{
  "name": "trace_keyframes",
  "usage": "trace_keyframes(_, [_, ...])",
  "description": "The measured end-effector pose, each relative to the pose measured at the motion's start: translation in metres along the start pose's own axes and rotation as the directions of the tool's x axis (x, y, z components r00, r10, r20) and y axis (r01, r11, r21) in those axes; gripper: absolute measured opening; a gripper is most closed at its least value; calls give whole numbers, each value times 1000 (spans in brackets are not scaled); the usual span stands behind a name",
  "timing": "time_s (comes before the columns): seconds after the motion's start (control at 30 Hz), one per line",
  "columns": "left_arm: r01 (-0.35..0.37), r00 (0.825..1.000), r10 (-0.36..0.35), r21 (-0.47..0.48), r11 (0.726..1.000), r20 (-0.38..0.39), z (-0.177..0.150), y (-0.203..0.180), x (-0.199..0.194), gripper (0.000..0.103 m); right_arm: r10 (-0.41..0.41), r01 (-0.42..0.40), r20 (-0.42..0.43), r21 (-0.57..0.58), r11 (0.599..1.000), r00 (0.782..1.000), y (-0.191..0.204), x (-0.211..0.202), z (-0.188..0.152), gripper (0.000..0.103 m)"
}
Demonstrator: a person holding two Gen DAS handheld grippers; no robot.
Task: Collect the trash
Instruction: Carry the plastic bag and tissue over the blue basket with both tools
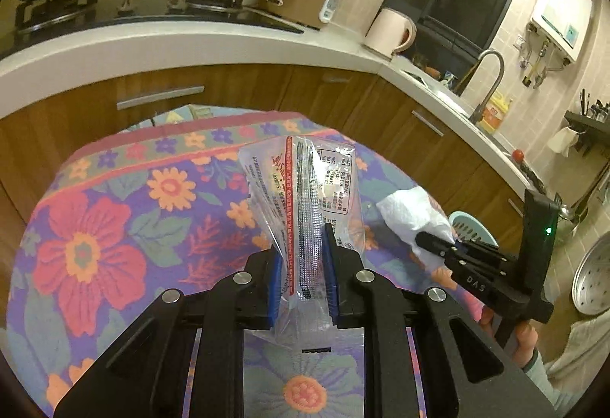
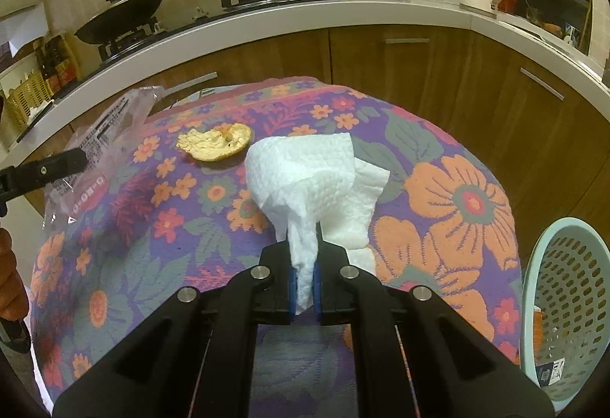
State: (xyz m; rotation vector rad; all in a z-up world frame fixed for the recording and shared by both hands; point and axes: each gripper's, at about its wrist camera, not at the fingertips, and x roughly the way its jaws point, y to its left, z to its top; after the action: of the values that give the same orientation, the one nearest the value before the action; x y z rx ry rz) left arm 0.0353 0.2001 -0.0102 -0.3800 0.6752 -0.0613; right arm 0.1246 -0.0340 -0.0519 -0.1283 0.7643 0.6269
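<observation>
left gripper (image 1: pixel 303 277) clamps 1 wrapper (image 1: pixel 305 189) | right gripper (image 2: pixel 304 284) clamps 1 tissue (image 2: pixel 312 181) | 1 peel (image 2: pixel 215 141)

The left gripper (image 1: pixel 303 265) points toward 12 o'clock, its blue-padded jaws closed on a clear plastic wrapper (image 1: pixel 301 189) held upright above the bench. The right gripper (image 2: pixel 304 277) also points to 12 o'clock, jaws pinched tight on a white paper towel (image 2: pixel 312 181). In the left wrist view the right gripper sits at 3 o'clock, a hand (image 1: pixel 522 338) gripping its handle.
</observation>
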Motion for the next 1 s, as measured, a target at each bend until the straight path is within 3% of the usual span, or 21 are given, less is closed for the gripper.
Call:
trace_keyframes(0.33, [28,1000,-28,76,997,-7,10,-38,10,17,44,-48,103,40,998,994,-10,-31,-6,4])
trace_keyframes(0.53, [69,997,-71,150,986,8,18,-88,22,17,-2,0,149,16,1000,989,-24,-58,-14,4])
trace_keyframes(0.8, [134,991,-130,215,967,-35,19,-151,56,17,-46,22,178,131,991,983,-84,-86,-32,4])
trace_keyframes(1.0, [191,981,-171,264,945,-95,12,-198,89,17,-133,87,182,242,966,974,-137,-100,-51,4])
